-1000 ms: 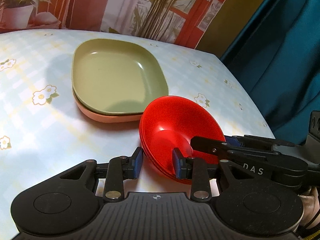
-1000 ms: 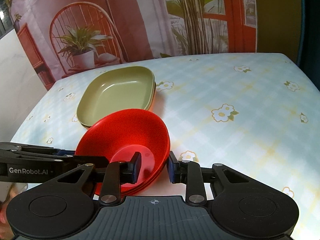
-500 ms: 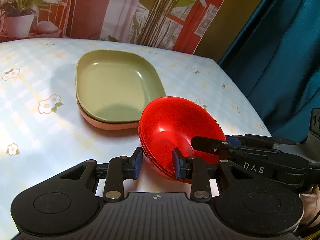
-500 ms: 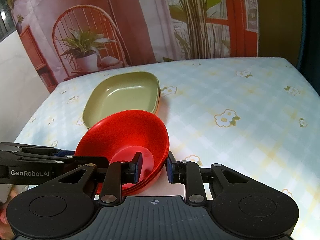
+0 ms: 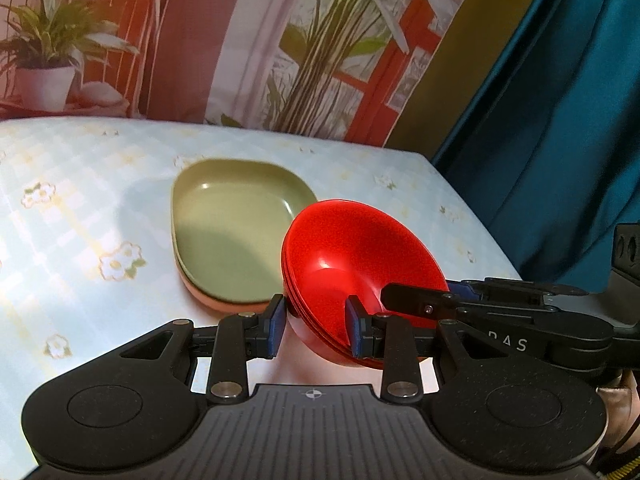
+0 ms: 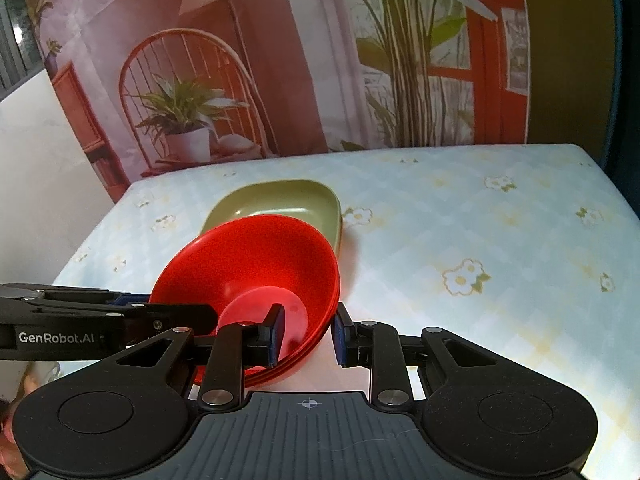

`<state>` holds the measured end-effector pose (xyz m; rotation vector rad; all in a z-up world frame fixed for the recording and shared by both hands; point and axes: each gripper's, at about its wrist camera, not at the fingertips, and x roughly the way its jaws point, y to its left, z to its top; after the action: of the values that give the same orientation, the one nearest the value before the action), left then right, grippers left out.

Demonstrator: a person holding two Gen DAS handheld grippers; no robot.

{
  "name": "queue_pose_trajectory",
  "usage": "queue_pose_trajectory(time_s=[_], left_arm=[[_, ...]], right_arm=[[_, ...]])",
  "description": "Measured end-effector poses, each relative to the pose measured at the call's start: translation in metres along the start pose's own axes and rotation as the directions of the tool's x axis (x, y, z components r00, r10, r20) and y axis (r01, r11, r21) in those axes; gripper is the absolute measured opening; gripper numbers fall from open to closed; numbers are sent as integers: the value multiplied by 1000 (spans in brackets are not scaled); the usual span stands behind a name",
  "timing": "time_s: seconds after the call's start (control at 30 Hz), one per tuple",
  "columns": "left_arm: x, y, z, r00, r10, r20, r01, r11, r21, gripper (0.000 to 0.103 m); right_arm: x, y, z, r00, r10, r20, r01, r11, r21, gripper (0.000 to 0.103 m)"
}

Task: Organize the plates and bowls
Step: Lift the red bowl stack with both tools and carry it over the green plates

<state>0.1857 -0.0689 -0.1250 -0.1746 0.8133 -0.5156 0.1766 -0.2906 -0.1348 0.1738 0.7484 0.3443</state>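
Note:
A stack of red bowls (image 5: 352, 256) (image 6: 260, 268) is held up off the table, tilted, with both grippers on its rim. My left gripper (image 5: 316, 328) is shut on the stack's left rim. My right gripper (image 6: 306, 334) is shut on its right rim. Behind the bowls, a green plate (image 5: 232, 232) (image 6: 280, 200) lies stacked on an orange plate (image 5: 208, 300) on the table. The bowls hide the plates' near edge in the right wrist view.
The table has a pale blue flowered cloth (image 5: 80, 208) (image 6: 480, 240). Its right edge borders a teal curtain (image 5: 560, 120). A printed backdrop with plants and a chair stands behind the table (image 6: 240, 80).
Both grippers have risen and pulled back with the red bowls; the plates now look smaller and farther away. Both grips are unchanged.

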Motion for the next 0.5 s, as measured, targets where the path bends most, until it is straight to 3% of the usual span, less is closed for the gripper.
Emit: queue_pose_trajectory(time_s=[0.5], left_arm=[[8,24,33,999,47,13,-46,998,-40,33]], right_arm=[[34,16,53,999,46,-2,-46,999,-15,24]])
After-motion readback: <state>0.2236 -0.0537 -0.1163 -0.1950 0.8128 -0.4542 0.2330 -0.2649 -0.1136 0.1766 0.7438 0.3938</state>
